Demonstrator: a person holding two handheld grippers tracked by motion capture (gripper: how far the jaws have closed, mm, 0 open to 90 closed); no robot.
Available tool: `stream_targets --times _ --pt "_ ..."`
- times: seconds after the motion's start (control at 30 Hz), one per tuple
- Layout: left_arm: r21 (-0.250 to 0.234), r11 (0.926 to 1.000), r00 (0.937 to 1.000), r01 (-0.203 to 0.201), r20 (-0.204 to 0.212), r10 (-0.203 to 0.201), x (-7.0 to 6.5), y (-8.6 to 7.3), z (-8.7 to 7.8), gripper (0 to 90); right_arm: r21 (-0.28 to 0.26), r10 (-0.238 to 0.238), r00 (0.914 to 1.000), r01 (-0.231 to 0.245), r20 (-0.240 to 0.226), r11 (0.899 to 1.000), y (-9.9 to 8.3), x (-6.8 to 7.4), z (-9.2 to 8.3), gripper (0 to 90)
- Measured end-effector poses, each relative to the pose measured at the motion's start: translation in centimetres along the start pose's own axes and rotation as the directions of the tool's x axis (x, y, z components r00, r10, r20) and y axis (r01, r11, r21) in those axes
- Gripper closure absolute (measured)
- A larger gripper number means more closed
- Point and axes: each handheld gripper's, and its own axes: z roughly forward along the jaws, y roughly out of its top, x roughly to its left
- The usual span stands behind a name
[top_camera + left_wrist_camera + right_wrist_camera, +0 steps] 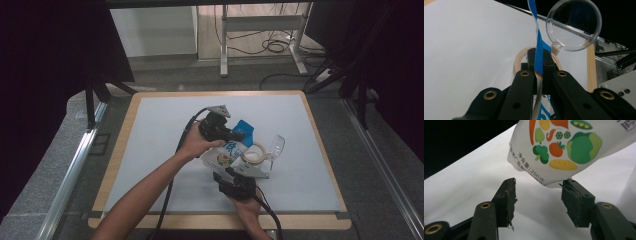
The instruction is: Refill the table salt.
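The right gripper (239, 176) sat nearest, at the near middle of the table (150, 150); its jaws stood partly open, empty, just below the bottom corner of the pouch (564, 147). The pouch hung above the table's middle, its blue top edge clamped between the closed jaws of the left gripper (539, 62). Just right lay a tape roll (253, 152), and beyond it a clear plastic glass (274, 146) on its side.

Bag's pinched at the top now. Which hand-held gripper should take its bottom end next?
Right, most likely. The right hand-held gripper is open just under the bag, whose lower corner hangs near its jaws. The left hand-held gripper is shut on the bag's blue top edge.
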Motion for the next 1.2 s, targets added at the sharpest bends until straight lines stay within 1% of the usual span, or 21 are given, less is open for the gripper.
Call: stream_targets --times 0.53,0.63,0.73,0.9,1.03,1.2 --pt "-0.038 0.9992 0.9999 0.009 -0.01 -0.01 0.2 -0.4 -1.0 89.7 -0.009 -0.011 0.9999 0.011 -0.007 1.0 0.0 0.3 -0.1 45.5" --pt "-0.049 0.9987 0.9998 0.015 -0.011 -0.015 0.3 -0.6 -1.2 89.7 -0.009 -0.009 0.9999 0.009 -0.007 1.0 -0.1 0.3 -0.2 45.5" --pt "-0.064 0.9975 0.9995 0.03 -0.011 -0.031 0.5 -0.8 -1.6 89.7 -0.009 -0.01 0.9999 0.009 -0.007 1.0 -0.1 0.3 -0.2 45.5" --pt "-0.075 0.9965 0.9992 0.036 -0.013 -0.037 0.6 -1.0 -2.1 89.7 -0.01 -0.008 0.9999 0.008 -0.008 1.0 0.0 0.3 -0.2 45.5" --pt "-0.08 0.9963 0.9993 0.032 -0.017 -0.033 0.6 -1.2 -2.6 89.7 -0.008 -0.007 0.9999 0.007 -0.01 1.0 0.0 0.4 -0.2 45.5" --pt "-0.103 0.9936 0.9985 0.047 -0.024 -0.05 0.9 -1.6 -3.3 89.7 -0.007 -0.012 0.9999 0.012 -0.011 1.0 -0.1 0.4 -0.2 45.5"
